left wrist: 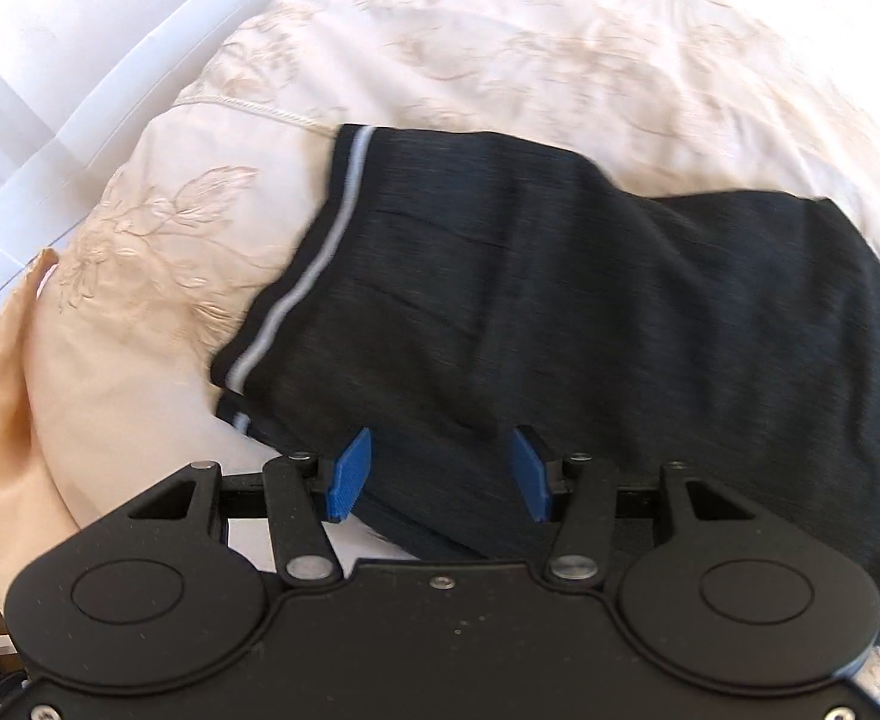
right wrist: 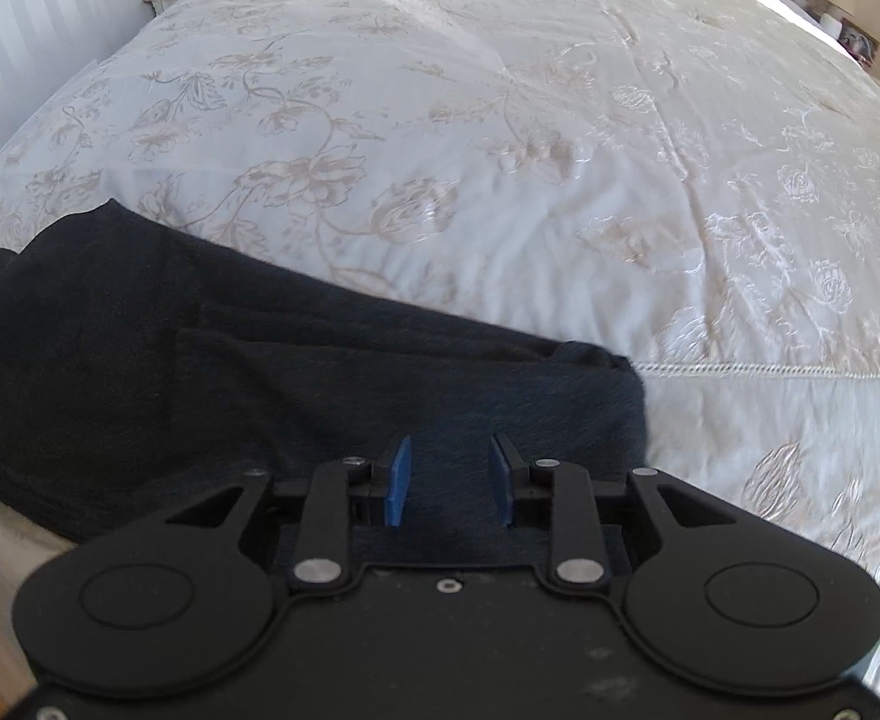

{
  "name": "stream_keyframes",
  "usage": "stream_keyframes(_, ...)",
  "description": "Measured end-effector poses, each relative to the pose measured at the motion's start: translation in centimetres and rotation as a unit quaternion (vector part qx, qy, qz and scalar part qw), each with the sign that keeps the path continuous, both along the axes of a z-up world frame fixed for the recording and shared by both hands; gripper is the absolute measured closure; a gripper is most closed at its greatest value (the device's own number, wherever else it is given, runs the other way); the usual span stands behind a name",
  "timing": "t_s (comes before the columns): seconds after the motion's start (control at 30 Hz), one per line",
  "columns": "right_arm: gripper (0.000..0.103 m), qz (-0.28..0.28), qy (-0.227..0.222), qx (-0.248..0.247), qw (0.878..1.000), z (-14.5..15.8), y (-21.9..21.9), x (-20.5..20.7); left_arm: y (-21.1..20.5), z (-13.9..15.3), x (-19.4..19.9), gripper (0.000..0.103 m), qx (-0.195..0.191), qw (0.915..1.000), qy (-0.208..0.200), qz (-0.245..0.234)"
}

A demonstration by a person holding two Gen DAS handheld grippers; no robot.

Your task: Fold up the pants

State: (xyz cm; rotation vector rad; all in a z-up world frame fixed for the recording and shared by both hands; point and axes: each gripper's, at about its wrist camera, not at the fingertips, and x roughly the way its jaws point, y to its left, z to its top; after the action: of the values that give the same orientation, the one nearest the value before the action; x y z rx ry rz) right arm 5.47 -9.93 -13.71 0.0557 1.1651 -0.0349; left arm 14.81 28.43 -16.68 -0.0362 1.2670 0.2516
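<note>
I see the dark pants point(left wrist: 559, 312) lying flat on the cream bedspread point(left wrist: 499, 48), near the edge of the bed; they look folded over already, with a pale stripe point(left wrist: 314, 264) running down one side. My left gripper point(left wrist: 440, 474) hangs above the near part of the cloth; its blue pads point(left wrist: 353, 474) stand wide apart and nothing sits between them. My right gripper point(right wrist: 448, 489) is over the other end of the pants point(right wrist: 200, 372), close to the corner where the cloth stops; its pads point(right wrist: 398, 489) are partly apart with cloth showing behind the gap, but they do not pinch it (both pictures are a bit blurry, so I say this with care).

I think I am between folds; one fold looks done and both grippers are free. Next I should pick an edge with each gripper, come down onto it, squeeze, then lift and lay that end over the rest; both sides need to rise together so the pants stay neat.
</note>
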Motion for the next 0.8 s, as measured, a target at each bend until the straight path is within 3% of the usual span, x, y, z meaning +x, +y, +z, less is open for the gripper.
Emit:
stream_keyframes(0.4, 0.072, -0.021, 0.000, -0.022, 1.000, 1.9, 7.1, -0.1, 3.6, -0.7, 1.0, 0.046, -0.042, 0.9987, 0.007, -0.027)
stream_keyframes(0.8, 0.071, -0.041, -0.003, -0.028, 0.999, 3.3, 10.4, -1.7, 8.3, 1.2, 2.1, 0.045, -0.030, 0.9977, -0.039, -0.048)
